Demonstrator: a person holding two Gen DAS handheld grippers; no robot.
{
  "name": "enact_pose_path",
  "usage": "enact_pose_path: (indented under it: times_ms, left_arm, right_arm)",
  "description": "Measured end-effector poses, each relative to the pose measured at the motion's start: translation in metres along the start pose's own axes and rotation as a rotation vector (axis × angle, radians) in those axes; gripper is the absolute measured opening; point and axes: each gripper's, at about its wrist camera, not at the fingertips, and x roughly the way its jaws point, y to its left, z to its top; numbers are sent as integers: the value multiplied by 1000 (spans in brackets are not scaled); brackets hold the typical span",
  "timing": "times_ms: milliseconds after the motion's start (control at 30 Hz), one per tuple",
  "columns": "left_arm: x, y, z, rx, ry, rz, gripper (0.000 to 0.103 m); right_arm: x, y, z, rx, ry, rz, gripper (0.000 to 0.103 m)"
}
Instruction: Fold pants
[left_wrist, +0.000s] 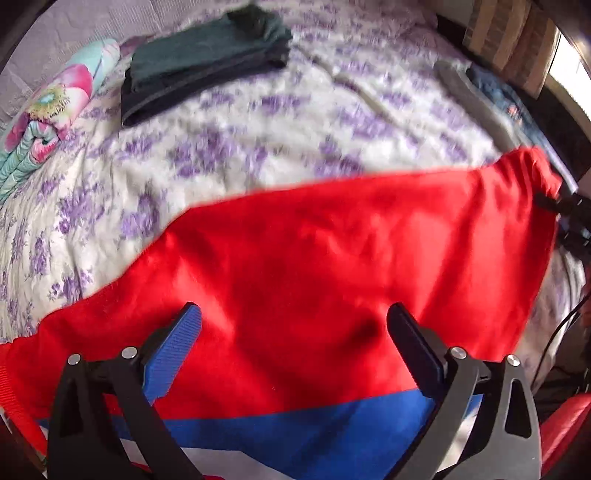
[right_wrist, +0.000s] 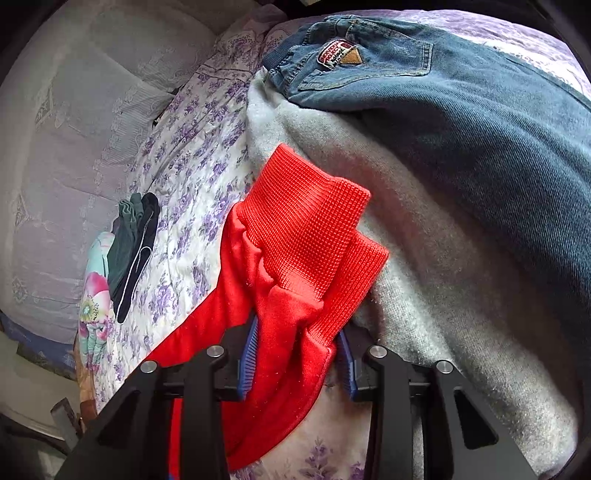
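Note:
Red pants (left_wrist: 314, 251) with blue and white stripes lie stretched across the flowered bed. My left gripper (left_wrist: 295, 325) is open, its fingers apart just above the red cloth near the striped end. My right gripper (right_wrist: 297, 354) is shut on the ribbed red cuffs (right_wrist: 306, 229) of the pants, which bunch up between its blue pads. In the left wrist view the right gripper (left_wrist: 565, 210) holds the far right end of the pants.
Folded dark green and black clothes (left_wrist: 207, 62) lie at the far side of the bed. A flowered bundle (left_wrist: 48, 110) lies left. A grey garment (right_wrist: 424, 258) and blue jeans (right_wrist: 461, 110) are piled beside the right gripper.

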Motion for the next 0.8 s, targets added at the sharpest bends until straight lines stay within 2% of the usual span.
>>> enact_pose_path:
  times_ms: [33,100,200,267,333,433,533,600,633,700,733,800]
  left_arm:
    - [2,5,-7,-9,-8,-17,99]
    - [-17,20,-15,-61,-63,-30,99]
    - [-61,54,-27,-149,-184,25,99]
    - [-84,91,-43,-272,-225,41,99]
    - [-102,129,-64,-416,-245,17,99]
    - [-125,172,-108,-613,-286,-15,98]
    - [-136,188,-139,-692,-278,13,98]
    - [-135,195,-154,-720,-255,25,98]
    - [-133,196,-161,-732,-245,20,98]
    - [-129,198,-170,-748,-224,9,98]
    - [-127,198,-173,-754,-211,5,98]
    - [-124,197,-180,-759,-192,-3,98]
  right_arm:
    - [0,4,0,-19,-6,-8,30]
    - [-6,15,0,-65,-32,-17,23]
    - [-20,50,0,-207,-91,-23,21]
    - [-26,86,-4,-346,-126,-11,21]
    - [-29,129,-13,-517,-147,16,20]
    - [-25,196,-46,-796,-149,85,20]
    - [-4,249,-105,-1094,-95,163,20]
    - [18,268,-144,-1230,-5,213,20]
    - [33,274,-162,-1277,94,240,21]
    - [65,277,-200,-1381,344,241,31]
    - [70,276,-215,-1426,397,228,34]
    - [59,277,-217,-1431,379,237,40]
